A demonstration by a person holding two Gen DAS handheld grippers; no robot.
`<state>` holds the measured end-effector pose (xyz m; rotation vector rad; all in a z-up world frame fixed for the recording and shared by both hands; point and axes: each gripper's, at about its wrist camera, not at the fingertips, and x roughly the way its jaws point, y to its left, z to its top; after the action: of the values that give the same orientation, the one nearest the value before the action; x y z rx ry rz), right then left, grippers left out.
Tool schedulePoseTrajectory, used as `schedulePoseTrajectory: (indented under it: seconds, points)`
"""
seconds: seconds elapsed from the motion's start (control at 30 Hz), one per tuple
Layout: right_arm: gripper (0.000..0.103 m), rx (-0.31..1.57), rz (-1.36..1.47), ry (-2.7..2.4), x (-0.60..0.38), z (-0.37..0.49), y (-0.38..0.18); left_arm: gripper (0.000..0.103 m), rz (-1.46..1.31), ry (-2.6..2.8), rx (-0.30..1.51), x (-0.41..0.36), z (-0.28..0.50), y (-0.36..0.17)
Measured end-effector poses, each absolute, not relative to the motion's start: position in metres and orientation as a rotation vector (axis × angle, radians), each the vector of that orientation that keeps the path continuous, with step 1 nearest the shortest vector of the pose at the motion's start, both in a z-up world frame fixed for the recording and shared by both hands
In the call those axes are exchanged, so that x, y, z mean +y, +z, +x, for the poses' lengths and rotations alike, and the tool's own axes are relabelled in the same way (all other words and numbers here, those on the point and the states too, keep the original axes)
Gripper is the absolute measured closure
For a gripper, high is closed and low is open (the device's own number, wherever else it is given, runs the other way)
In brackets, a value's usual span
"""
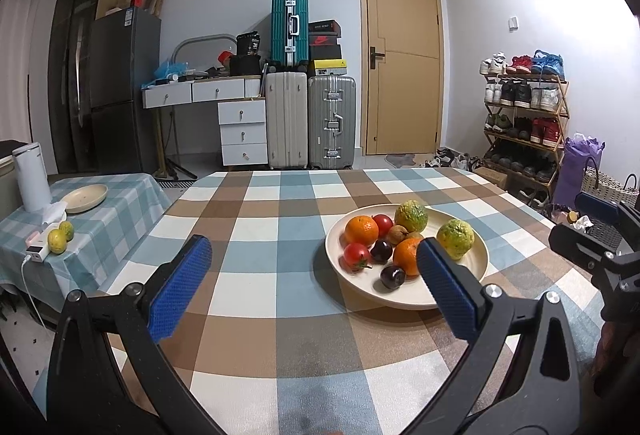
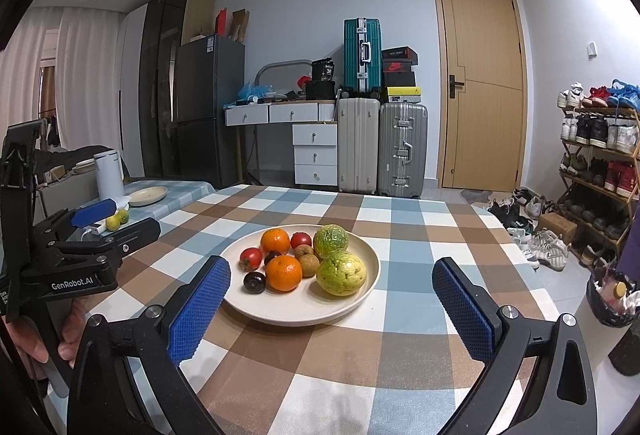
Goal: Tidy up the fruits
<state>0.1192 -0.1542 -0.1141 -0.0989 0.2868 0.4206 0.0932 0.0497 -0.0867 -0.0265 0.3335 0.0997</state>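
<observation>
On the checked tabletop (image 2: 400, 227) sits a cream plate (image 2: 352, 299) heaped with fruit (image 2: 284, 273). My left gripper (image 1: 314, 275) and right gripper (image 2: 330, 295) hover near it, fingers spread wide, holding nothing.

The tabletop (image 2: 320, 355) is bare around the fruit plate (image 2: 360, 299); nothing blocks the way to the plate.

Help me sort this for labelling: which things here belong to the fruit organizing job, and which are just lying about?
Belongs to the job:
plate of fruit
oranges
tomatoes
green fruits
dark plums
empty plate on the side table
two green fruits beside it
left gripper, open
right gripper, open

Lying about:
kettle
suitcases
shoe rack
</observation>
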Motion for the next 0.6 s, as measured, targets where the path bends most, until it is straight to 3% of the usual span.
schedulePoseTrajectory:
  seconds: [0.6]
  points:
    - [0.000,0.287,-0.099,0.420,-0.1538,0.1197,-0.1144,0.001,-0.026,0.100,0.329,0.0523,0.0864,-0.0851]
